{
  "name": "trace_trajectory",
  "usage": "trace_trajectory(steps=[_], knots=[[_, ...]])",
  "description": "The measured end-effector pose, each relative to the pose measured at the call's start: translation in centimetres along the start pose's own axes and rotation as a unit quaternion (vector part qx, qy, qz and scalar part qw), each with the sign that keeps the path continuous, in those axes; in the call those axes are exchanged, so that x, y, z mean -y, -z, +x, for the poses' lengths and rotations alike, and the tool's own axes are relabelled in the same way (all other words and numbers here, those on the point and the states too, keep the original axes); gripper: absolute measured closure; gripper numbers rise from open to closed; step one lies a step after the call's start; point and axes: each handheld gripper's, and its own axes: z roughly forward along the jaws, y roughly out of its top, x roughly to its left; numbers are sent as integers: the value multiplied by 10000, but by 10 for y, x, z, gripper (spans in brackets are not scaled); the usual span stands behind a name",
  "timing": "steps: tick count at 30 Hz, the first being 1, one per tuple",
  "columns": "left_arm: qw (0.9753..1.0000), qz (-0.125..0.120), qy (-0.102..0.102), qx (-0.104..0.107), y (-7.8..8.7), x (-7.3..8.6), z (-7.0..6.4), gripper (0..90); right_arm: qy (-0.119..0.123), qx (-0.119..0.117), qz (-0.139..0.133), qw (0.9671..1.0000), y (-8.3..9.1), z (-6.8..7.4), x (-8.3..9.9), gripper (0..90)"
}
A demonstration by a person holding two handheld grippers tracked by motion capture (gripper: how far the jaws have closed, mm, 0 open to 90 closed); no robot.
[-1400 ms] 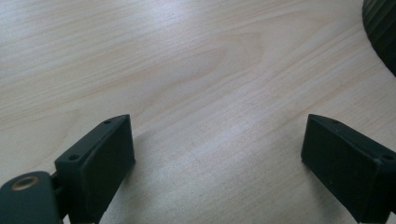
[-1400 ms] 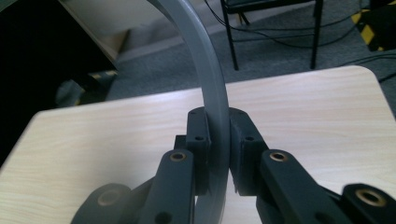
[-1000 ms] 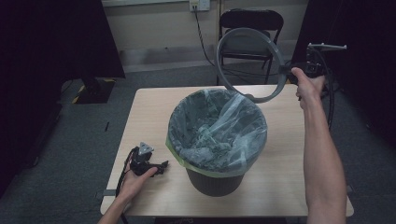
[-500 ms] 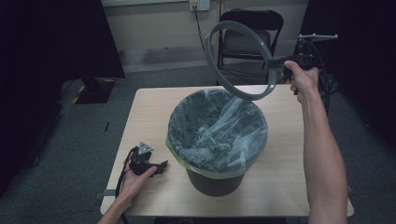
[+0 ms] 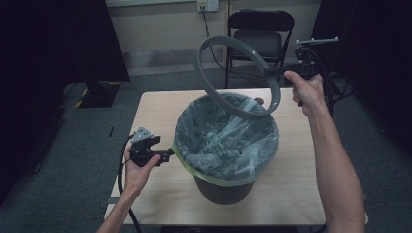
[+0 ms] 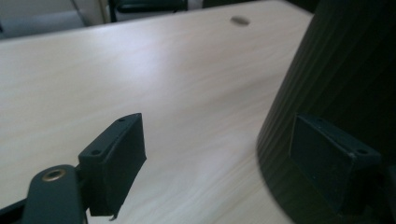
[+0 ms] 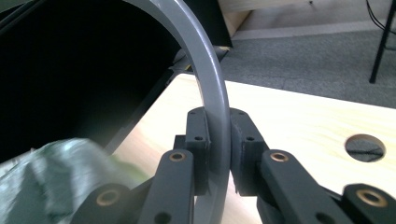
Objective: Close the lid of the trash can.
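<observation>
Probably lab or studio: black curtains (image 5: 53, 43), folding chair (image 5: 260, 29), wall outlet (image 5: 208, 5), carpet floor (image 5: 160, 80).

Black jaws, brass rivets, bare forearms

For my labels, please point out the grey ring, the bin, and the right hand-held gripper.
grey ring (image 5: 228, 104), high view, lower arc over the bag.
bin (image 5: 223, 189), high view, dark outer wall under the liner.
right hand-held gripper (image 7: 219, 154), right gripper view, between its fingertips, clamped on the ring.

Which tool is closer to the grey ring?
The right. The right tool is shut on the grey ring, holding it tilted above the lined bin. The left tool is open, low beside the bin's wall, apart from the ring.
</observation>
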Motion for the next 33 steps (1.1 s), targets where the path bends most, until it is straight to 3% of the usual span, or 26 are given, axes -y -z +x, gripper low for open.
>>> trace_trajectory(steps=[1, 5, 10, 14, 16, 18, 24, 29, 33], knots=[[10000, -55, -47, 23, 3, -7, -3, 179, 139, 84, 0, 9999, 2, 6, 2, 801], [9984, -490, -56, 275, 15, -29, -8, 184, 312, 11, 58, 9995, 5, 23, 11, 801], [9950, -940, -70, 319, 35, -54, -10, 208, 452, 2, 82, 9989, 7, 38, 22, 801], [9928, -1143, -74, 345, 43, -68, -14, 195, 616, -89, 55, 9980, 8, 50, 32, 801], [9916, -1240, -62, 367, 46, -71, -15, 196, 711, -174, 48, 9973, 9, 56, 37, 801], [9909, -1279, -25, 412, 48, -72, -15, 196, 823, -84, 85, 9965, 9, 61, 42, 801], [9902, -1352, 115, 343, 46, -70, -13, 204, 894, -80, 30, 9960, 15, 69, 55, 802], [9878, -1486, 182, 440, 47, -73, -13, 203, 1003, -64, 77, 9949, 17, 77, 62, 801], [9856, -1626, 244, 383, 51, -78, -12, 203, 1041, -4, 107, 9945, 16, 77, 65, 799]])
